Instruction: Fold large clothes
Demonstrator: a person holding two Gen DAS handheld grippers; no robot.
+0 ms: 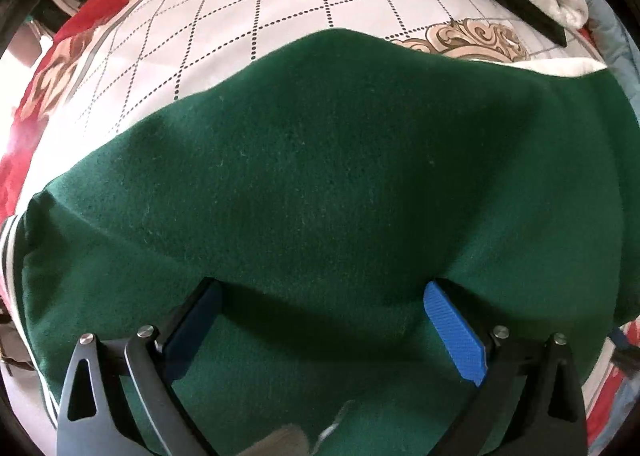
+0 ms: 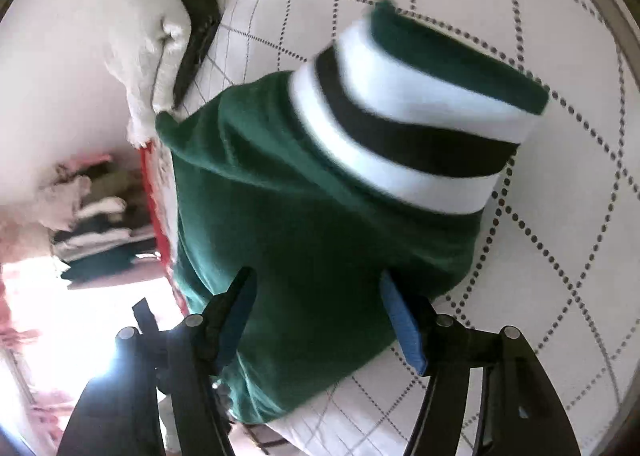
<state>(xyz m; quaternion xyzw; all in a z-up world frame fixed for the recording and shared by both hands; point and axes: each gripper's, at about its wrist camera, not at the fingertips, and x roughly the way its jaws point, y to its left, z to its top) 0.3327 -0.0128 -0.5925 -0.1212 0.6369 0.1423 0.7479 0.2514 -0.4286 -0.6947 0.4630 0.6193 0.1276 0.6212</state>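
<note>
Green garment (image 1: pixel 320 184) fills the foreground, lying on the quilted bedspread (image 1: pixel 248 16). Left gripper (image 1: pixel 324 320) has its jaws spread over the cloth; right gripper (image 2: pixel 316 312) likewise stands open above it. Beyond, the striped cuff (image 2: pixel 404 136) rests folded, with a white fleece (image 2: pixel 148 52) farther off.

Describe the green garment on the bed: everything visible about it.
The green garment is dark green, felt-like cloth, thick and matte. One end carries white and black stripes, slightly blurred in the right wrist view. It lies bunched and partly folded on the white quilted bedspread with dotted diamond lines. The left tongs and right tongs are both open, their blue pads straddling its near edge; whether they touch the cloth is unclear. A white fluffy item lies beside it.
</note>
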